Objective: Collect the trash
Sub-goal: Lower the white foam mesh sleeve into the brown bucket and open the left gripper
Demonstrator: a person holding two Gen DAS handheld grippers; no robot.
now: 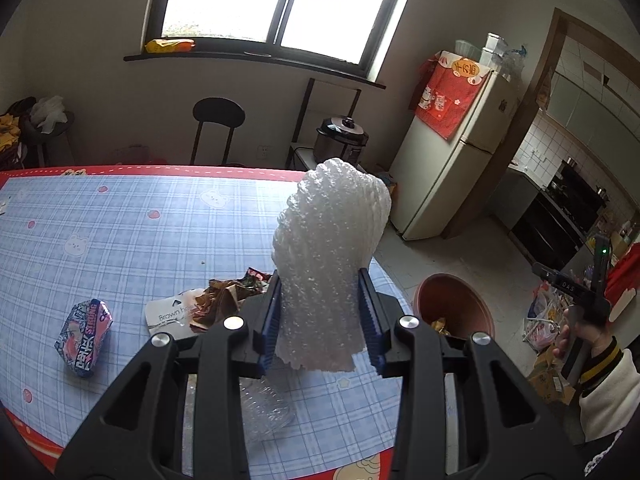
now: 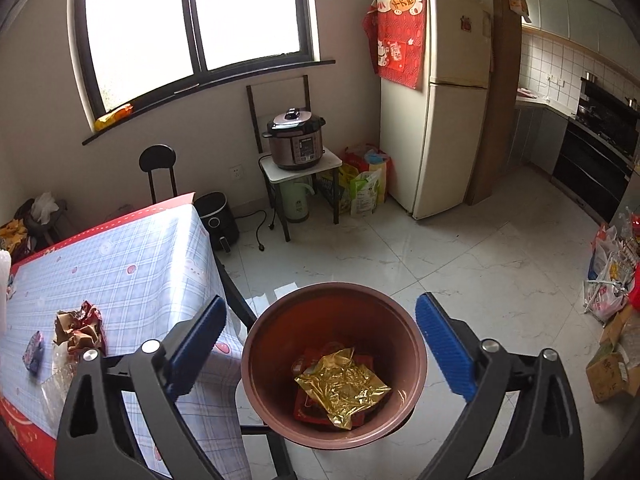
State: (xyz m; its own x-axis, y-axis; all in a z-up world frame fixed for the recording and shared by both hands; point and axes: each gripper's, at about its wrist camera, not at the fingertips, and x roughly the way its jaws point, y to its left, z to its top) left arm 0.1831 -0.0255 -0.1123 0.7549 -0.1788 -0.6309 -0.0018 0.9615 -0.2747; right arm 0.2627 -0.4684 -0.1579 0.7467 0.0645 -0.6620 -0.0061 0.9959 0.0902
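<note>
Your left gripper [image 1: 320, 312] clamps the foam netting [image 1: 328, 256]; swing it right over the brown bin [image 1: 456, 300], then release. Your right gripper [image 2: 320, 344] hangs wide open, empty.

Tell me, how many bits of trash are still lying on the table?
4: a pink snack pack at left, a white card, crumpled brown wrappers mid-table, and clear plastic under the left gripper. More may be hidden behind it.
</note>
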